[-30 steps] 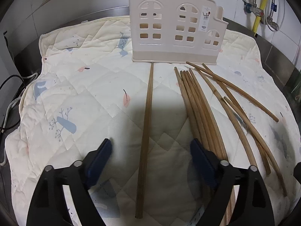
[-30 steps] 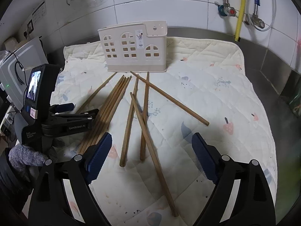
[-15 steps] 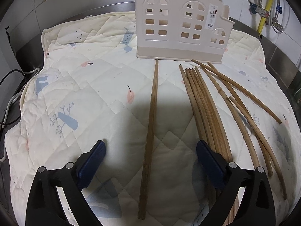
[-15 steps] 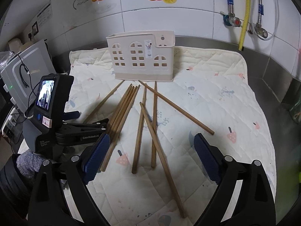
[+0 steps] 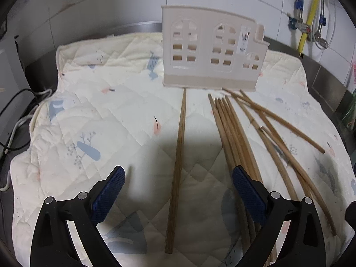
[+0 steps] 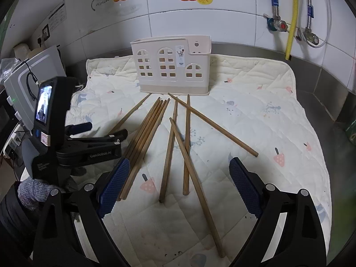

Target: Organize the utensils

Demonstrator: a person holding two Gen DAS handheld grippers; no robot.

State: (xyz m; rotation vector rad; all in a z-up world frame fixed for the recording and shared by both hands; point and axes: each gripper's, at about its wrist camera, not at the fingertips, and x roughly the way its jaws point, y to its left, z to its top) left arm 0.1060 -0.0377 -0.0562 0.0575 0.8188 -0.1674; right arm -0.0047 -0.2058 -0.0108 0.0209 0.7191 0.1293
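Several wooden chopsticks lie on a quilted mat (image 5: 111, 115) in front of a cream utensil holder (image 5: 211, 53) shaped like a house, which also shows in the right wrist view (image 6: 171, 66). My left gripper (image 5: 179, 189) is open, low over the mat, straddling a single chopstick (image 5: 179, 155) that points at the holder. A bundle of chopsticks (image 5: 233, 138) lies just to its right. My right gripper (image 6: 178, 182) is open and empty above loose chopsticks (image 6: 189, 146). The left gripper (image 6: 100, 138) shows at the left of the right wrist view.
The mat (image 6: 267, 115) covers a steel counter against a tiled wall. Pipes and valves (image 6: 289, 22) run at the back right. A grey appliance (image 6: 26, 89) with cables stands at the left edge.
Both grippers have pulled back and risen slightly, so the holder looks farther up in view. The chopsticks have not moved. Both stay open.
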